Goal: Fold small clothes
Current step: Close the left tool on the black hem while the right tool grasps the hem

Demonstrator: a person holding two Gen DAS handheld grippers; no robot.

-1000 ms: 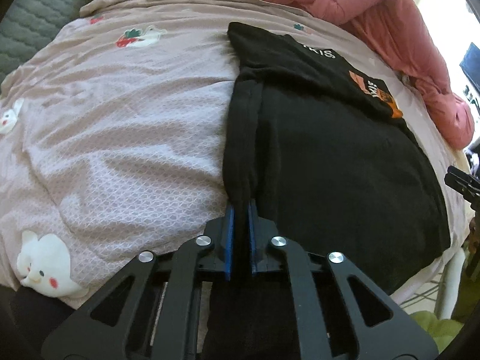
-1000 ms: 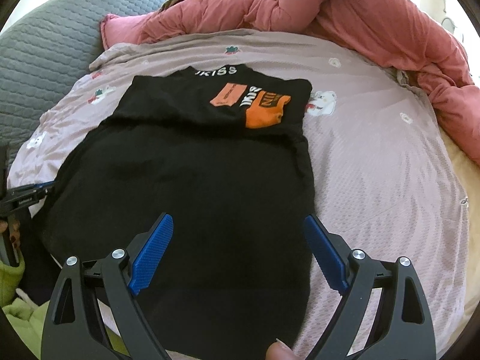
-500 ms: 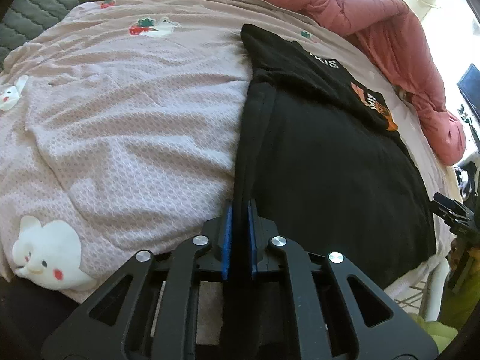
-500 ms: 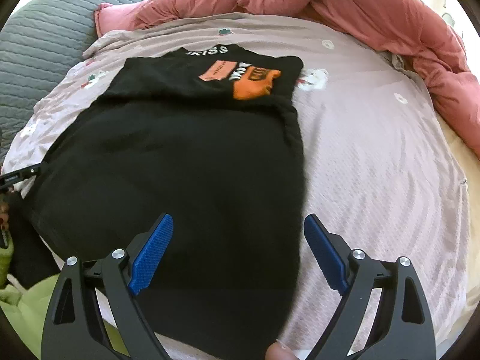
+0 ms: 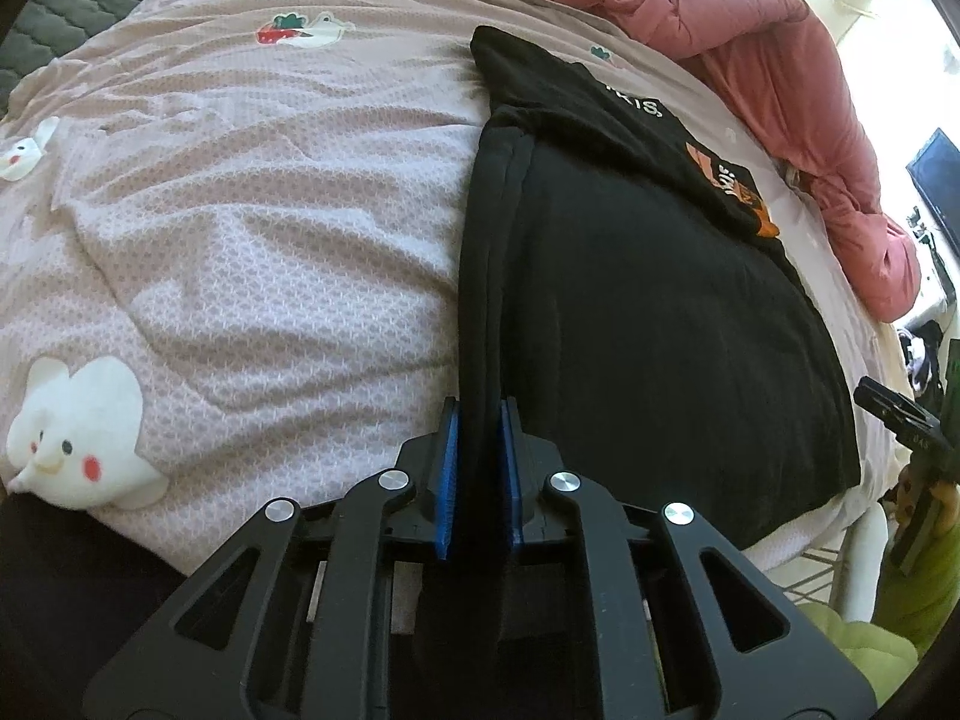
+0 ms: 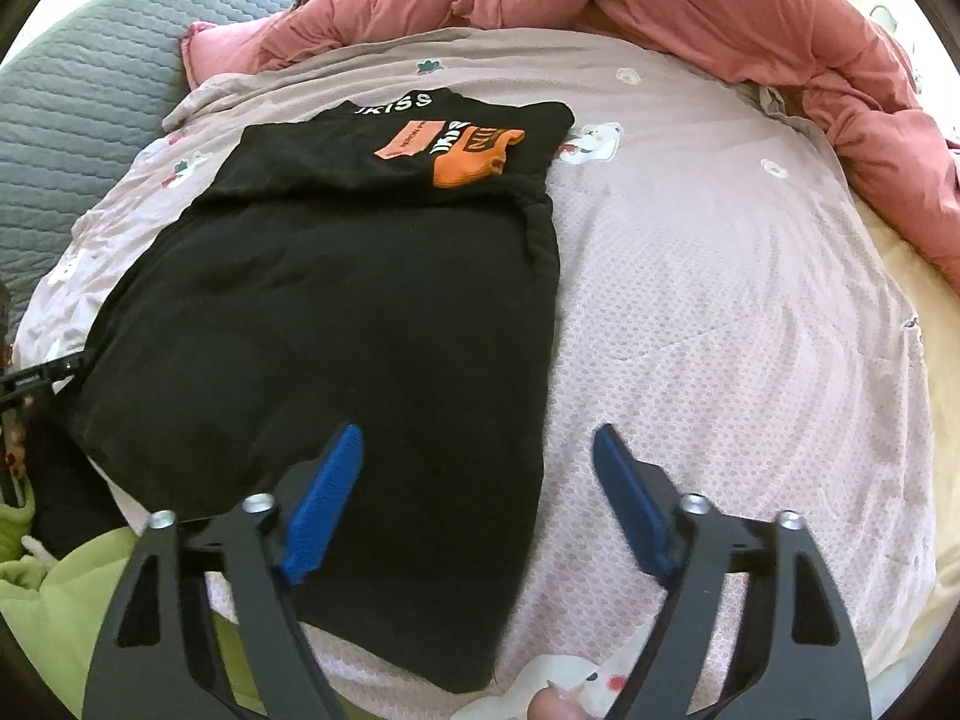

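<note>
A black T-shirt point(image 6: 336, 324) with orange patches and white lettering lies flat on the pink bedsheet point(image 6: 720, 312), its top part folded over. In the left wrist view my left gripper point(image 5: 478, 414) is shut on the shirt's point(image 5: 648, 312) near left edge, and the cloth runs up between the blue pads. In the right wrist view my right gripper point(image 6: 477, 444) hovers over the shirt's near right edge. Its jaws are closing, the edge lies between them, and the pads do not press on the cloth.
A crumpled pink duvet point(image 6: 690, 18) is bunched along the far and right sides of the bed. A grey quilted headboard point(image 6: 78, 138) stands at the left. Green cloth point(image 6: 54, 594) lies off the bed's near edge. The sheet point(image 5: 240, 228) left of the shirt is wrinkled.
The right gripper's jaws have narrowed and it has shifted right, now straddling the shirt's right edge. The left gripper still holds the left edge with little movement.
</note>
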